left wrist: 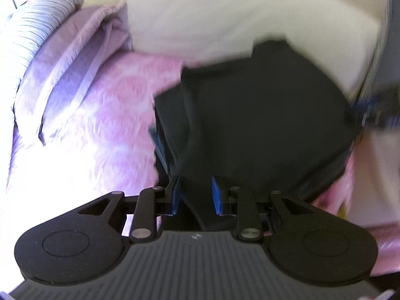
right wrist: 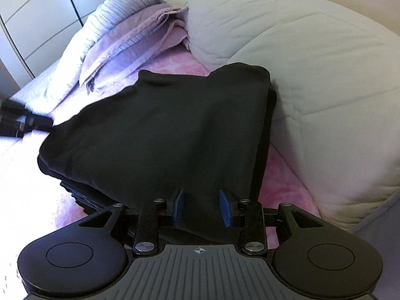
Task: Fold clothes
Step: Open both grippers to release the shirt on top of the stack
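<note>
Fabric of a black garment (right wrist: 160, 130) runs between the blue pads of both grippers. The right gripper (right wrist: 202, 208) has its jaws narrow with the near hem passing between them; whether it is truly pinched I cannot tell. The left gripper (left wrist: 196, 195) looks the same, its view blurred. The garment lies straight ahead of each gripper, already folded into a thick stack, its long axis running away from the right gripper toward the duvet. Both grippers sit at near corners, the left one showing at the far left edge of the right view, so neither is clearly nearer. Underneath is a pink bedspread (right wrist: 282, 175); beyond, a cream quilted duvet (right wrist: 312, 57), lilac folded bedding (right wrist: 140, 37) and wardrobe doors (right wrist: 32, 20).
</note>
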A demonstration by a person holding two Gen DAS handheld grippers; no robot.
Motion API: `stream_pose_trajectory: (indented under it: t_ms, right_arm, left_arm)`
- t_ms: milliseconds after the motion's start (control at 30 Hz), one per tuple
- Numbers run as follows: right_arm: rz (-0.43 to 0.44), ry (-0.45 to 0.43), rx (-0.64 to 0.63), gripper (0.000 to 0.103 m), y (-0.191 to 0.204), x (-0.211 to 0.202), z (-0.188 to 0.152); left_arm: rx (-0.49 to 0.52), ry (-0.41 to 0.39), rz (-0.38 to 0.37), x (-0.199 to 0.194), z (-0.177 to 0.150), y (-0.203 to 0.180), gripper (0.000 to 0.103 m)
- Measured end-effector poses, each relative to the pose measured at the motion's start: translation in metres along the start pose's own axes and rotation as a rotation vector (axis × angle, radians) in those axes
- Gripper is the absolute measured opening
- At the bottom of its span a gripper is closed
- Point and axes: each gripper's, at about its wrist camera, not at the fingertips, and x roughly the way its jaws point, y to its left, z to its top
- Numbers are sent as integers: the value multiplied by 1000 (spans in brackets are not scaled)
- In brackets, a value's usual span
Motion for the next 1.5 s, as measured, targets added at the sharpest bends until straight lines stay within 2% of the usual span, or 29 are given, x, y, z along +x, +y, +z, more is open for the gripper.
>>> stream_pose_trajectory:
  t_ms: [200,400,567,733,800,833,867,900,933,967,1000,1067,1167,1333,1500]
  right_arm:
    - [-14,14,-30,35,4,0,-2]
    - [-45,-15,-1,36,5,-13,-7]
    - [-55,6,-7,36,5,-6,-15]
    - [-62,-11,4,37,8,-17,-10]
    - [-71,-28,23,40,11,-27,-15]
    - [-78,-30,29,48,14,-32,-21]
    - [-85,-29,33,59,18,-36,-27]
    - [-91,-26,36,65,23,-40,-34]
    - [-94,-23,39,69,27,-45,-42]
    - [-97,-18,44,71,32,-49,-50]
    - [-102,-13,54,71,37,-53,-57]
    - [-119,-5,85,73,47,-62,-72]
    - [-152,0,139,75,64,-76,-92]
    - [-193,-29,194,79,97,-100,-117]
    - [-217,-42,194,84,140,-124,-141]
  left_arm:
    - [29,23,69,19,-7,-14,25]
    - [-29,-4,96,-9,-11,-11,24]
    - [-50,34,86,1,-18,-7,24]
    - [-54,22,103,-10,-17,-11,25]
    - [-64,15,108,-17,-22,-16,32]
    - [-71,9,107,-21,-26,-19,40]
    - [-80,2,104,-26,-30,-23,48]
    - [-89,-6,101,-31,-35,-27,52]
    - [-99,-12,97,-35,-41,-30,61]
    - [-110,-14,89,-39,-46,-34,68]
    - [-120,-18,82,-44,-51,-37,70]
    - [-139,-29,68,-53,-63,-44,81]
    - [-185,-26,44,-67,-79,-48,90]
    - [-252,-42,10,-98,-110,-48,97]
    - [-276,-63,27,-134,-144,-51,101]
